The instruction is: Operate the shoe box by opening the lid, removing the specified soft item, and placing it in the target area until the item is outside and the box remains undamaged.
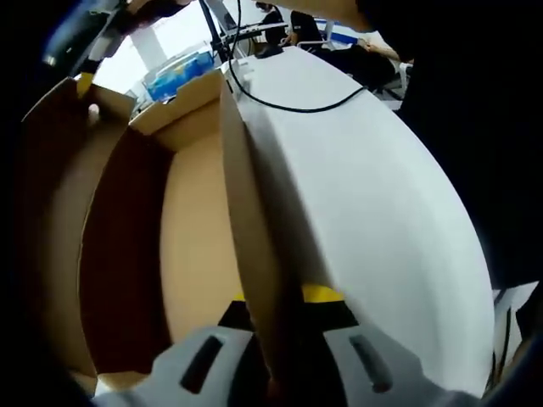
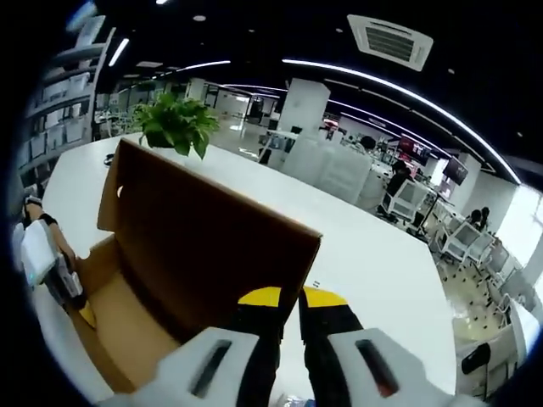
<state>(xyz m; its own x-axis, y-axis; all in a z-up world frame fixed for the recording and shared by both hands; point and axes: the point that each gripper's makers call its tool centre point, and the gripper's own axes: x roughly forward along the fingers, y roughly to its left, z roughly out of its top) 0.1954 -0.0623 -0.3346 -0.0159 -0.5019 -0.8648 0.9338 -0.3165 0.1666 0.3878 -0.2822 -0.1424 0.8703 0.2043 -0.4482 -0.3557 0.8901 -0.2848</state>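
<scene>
Left gripper view is looking straight down the long axis of the shoe box, which is running away from the camera toward the far edge of the white worktop. The left hand-held gripper is biting onto the box's right side wall, one yellow-tipped jaw sitting inside and one outside, clamped on that thin cardboard panel. The inside is showing plain tan cardboard on the floor and a darker brown wall on the left, all flat panels with sharp folded corners. A black cable is curling across the worktop beyond the box, and another gripper is poking in at the top left corner by the far flap.

Right gripper view is giving us the other side: the lid is standing raised, a broad brown rectangular sheet, matte and smooth, tilting up over the open box. The right hand-held gripper is sitting at the lid's near corner with its yellow tips nearly together; I cannot tell whether they are pinching the lid edge or just beside it. The left hand-held gripper is showing at the left edge, held by a person's hand at the box's far wall. A leafy green plant is peeking over the lid's top edge, with an office of desks and chairs stretching behind the worktop.
</scene>
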